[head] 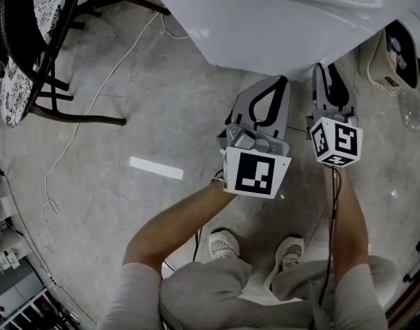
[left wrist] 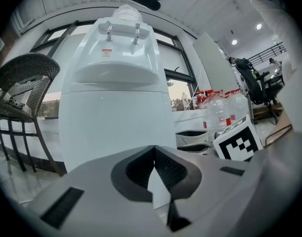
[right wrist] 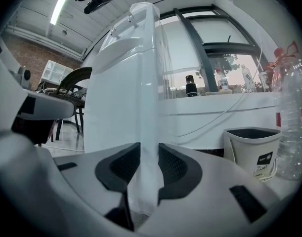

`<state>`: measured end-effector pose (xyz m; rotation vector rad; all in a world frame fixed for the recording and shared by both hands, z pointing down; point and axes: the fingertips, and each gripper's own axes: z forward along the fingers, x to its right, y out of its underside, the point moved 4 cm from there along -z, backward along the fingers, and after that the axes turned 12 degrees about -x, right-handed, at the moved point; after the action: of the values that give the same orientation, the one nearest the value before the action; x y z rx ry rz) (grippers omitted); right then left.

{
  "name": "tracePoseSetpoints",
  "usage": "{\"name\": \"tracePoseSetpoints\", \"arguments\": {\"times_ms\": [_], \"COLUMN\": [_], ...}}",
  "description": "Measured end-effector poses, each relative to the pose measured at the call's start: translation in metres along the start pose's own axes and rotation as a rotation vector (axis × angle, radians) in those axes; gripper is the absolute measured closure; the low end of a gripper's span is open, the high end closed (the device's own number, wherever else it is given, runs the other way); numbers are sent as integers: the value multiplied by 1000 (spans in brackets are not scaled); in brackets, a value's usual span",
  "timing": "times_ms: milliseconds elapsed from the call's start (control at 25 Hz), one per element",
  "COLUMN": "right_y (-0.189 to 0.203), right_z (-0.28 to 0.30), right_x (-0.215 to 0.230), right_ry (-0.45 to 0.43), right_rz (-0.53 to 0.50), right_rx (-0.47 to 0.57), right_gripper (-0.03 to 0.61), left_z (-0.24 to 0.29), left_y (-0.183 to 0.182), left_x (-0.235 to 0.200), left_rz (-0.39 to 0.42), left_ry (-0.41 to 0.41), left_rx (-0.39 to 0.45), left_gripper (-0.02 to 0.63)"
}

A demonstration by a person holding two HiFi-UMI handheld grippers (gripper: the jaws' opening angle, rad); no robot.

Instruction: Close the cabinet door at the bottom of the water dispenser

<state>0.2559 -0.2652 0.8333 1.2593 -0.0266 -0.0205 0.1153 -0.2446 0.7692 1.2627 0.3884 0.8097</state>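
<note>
Head view looks steeply down on a person's forearms and shoes in front of a white water dispenser. The left gripper and right gripper both point at its base, close beside each other. A thin cable trails over the floor well to the left, near a wicker chair. The cabinet door cannot be picked out from this height. Left gripper view shows the left gripper with its jaws pressed together on nothing, facing the water dispenser front; the door's edge cannot be told apart here. If this closed gripper sits in the door's path, the swinging panel may strike it and stop short. Right gripper view shows the right gripper with its jaws set apart. A thin white upright panel, seemingly the cabinet door seen edge-on and standing open, fills the gap between them, so they appear to clamp it. The grip is on a narrow edge, so a crooked push could let it slip free. A hard shove could rock the dispenser. A bin and a clear bottle stand just to the right and could be knocked.
</note>
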Motion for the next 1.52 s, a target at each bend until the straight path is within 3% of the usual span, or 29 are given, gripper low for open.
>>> {"name": "tracePoseSetpoints", "arguments": {"times_ms": [400,560,720,1360,1520], "right_y": [-1,-5,1,-14,-24], "right_z": [-6,-21,-38,-85,-100], "right_x": [-3,-17,-20,-4,-9], "right_ry": [10,7,8,8,7], "right_rz": [-3,-26,23,47,40], "right_rx": [20,60,52,49,39], "right_gripper": [456,529,560,560,560], "left_z": [-6,-11,-21,-64,-82], "left_y": [3,5,9,21,18], "left_x": [2,-4,-15,-52,-60], "left_rz": [2,9,-25,-117,-64], "left_ry": [1,-16,-46,-141,-162], "left_rx": [12,21,22,24,9], "left_gripper": [606,606,606,606,606]}}
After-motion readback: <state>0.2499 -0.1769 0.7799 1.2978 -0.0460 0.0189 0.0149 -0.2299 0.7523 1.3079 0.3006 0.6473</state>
